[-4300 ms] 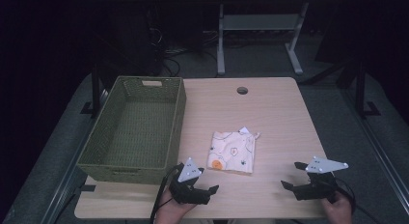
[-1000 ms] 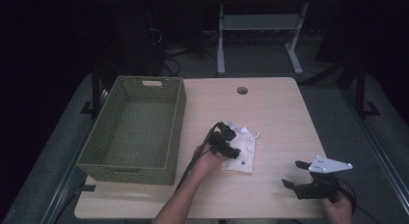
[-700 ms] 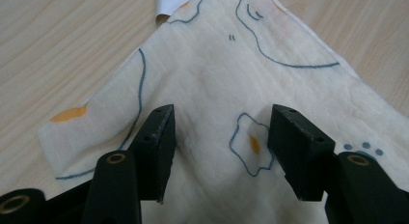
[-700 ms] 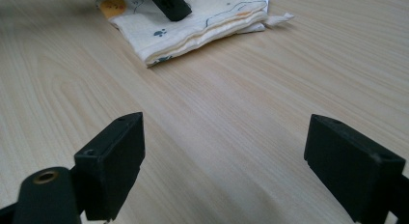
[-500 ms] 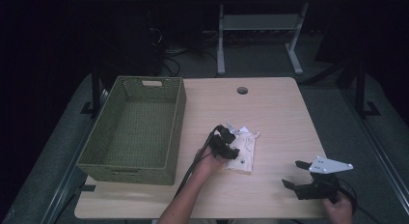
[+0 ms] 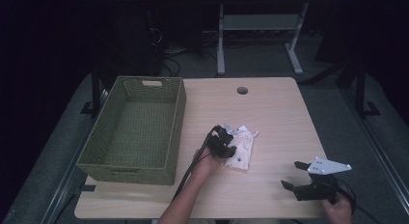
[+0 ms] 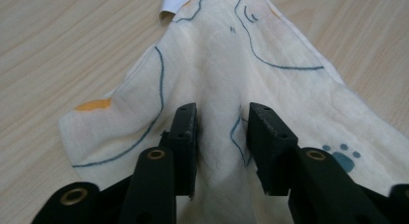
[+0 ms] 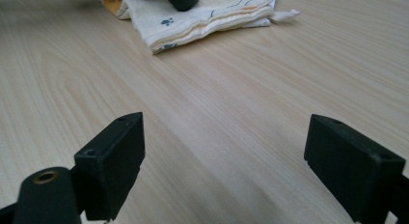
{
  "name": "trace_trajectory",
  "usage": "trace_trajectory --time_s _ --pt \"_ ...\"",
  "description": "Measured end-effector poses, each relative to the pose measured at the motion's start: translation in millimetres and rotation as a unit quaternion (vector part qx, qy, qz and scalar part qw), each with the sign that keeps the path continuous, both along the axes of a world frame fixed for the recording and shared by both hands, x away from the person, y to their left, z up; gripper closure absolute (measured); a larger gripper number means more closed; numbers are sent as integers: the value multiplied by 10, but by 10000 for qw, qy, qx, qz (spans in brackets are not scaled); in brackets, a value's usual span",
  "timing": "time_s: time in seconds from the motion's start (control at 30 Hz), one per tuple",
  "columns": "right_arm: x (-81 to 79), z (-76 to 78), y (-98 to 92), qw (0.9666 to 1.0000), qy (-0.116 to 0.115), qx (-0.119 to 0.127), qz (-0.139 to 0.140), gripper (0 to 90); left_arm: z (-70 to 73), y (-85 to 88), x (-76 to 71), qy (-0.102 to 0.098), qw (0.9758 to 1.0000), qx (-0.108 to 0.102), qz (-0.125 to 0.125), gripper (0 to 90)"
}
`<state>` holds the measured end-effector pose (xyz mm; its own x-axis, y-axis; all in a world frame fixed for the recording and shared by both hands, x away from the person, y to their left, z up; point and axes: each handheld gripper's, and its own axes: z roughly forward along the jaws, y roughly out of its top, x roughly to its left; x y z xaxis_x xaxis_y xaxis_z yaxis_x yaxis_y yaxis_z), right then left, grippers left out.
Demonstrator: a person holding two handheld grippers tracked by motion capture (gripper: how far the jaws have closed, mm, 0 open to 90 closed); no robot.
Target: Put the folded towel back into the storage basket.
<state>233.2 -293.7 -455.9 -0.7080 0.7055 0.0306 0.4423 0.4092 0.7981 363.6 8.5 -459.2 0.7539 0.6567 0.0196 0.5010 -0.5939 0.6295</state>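
A cream cloth (image 6: 242,150) printed with blue outlines, paw prints and orange patches lies folded near the middle of the table. My left gripper (image 6: 229,147) points down onto its left part. In the left gripper view the cloth (image 7: 241,64) is gathered into a raised ridge between the two black jaws, which have just been closing, and the left gripper (image 7: 222,122) pinches that fold. My right gripper (image 6: 293,175) rests open near the table's front right, with bare wood between its jaws (image 8: 224,132). The cloth (image 8: 207,16) lies farther off in the right gripper view.
A green woven basket (image 6: 178,118), nothing in it, stands at the table's left side. The wooden table (image 6: 279,118) has a round cable hole (image 6: 242,90) near its far edge. A dark floor and a metal frame lie beyond.
The left hand has stayed over the cloth's left part while its jaws closed in, bunching the fabric. The right gripper has not moved.
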Motion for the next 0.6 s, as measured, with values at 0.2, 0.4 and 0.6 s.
trace_trajectory --time_s 0.2,0.4,0.6 --pt "-5 0 12 10000 -9 17 -2 137 4 19 22 -12 10000 20 45 761" --pt "-4 -10 46 10000 7 -7 5 137 5 27 28 1 10000 12 65 789" --pt "3 -18 69 10000 22 -25 29 137 13 83 60 309 9990 -254 174 812"
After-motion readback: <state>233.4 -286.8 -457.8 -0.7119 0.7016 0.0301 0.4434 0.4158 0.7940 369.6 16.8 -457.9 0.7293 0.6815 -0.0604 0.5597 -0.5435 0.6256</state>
